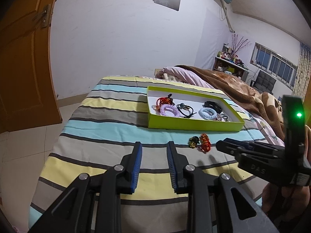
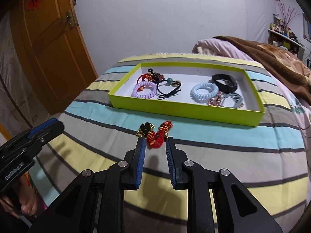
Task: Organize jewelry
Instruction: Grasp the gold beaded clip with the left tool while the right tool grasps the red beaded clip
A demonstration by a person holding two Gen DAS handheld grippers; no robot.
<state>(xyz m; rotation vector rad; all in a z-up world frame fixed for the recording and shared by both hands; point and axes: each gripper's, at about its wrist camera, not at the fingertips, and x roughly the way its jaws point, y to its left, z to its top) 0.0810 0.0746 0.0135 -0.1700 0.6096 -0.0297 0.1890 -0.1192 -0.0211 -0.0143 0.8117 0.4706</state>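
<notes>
A lime green box (image 1: pixel 194 124) (image 2: pixel 182 110) lies on the striped bedspread and holds several hair ties and bracelets, among them a purple coil (image 2: pixel 144 89), a light blue coil (image 2: pixel 204 92) and a black band (image 2: pixel 224 82). A red and gold braided bracelet (image 2: pixel 158 136) (image 1: pixel 205 144) with a dark knot end (image 2: pixel 146 129) lies on the bedspread in front of the box. My right gripper (image 2: pixel 155 141) is open, its fingertips on either side of the bracelet's near end. My left gripper (image 1: pixel 155 145) is open and empty, left of the bracelet.
The striped bedspread (image 1: pixel 93 120) ends at the left over a tiled floor (image 1: pixel 23 147). A brown blanket (image 1: pixel 233 85) and pink bedding lie behind the box. An orange door (image 2: pixel 48 44) stands at the left. Shelves (image 1: pixel 229 64) and a window are at the far right.
</notes>
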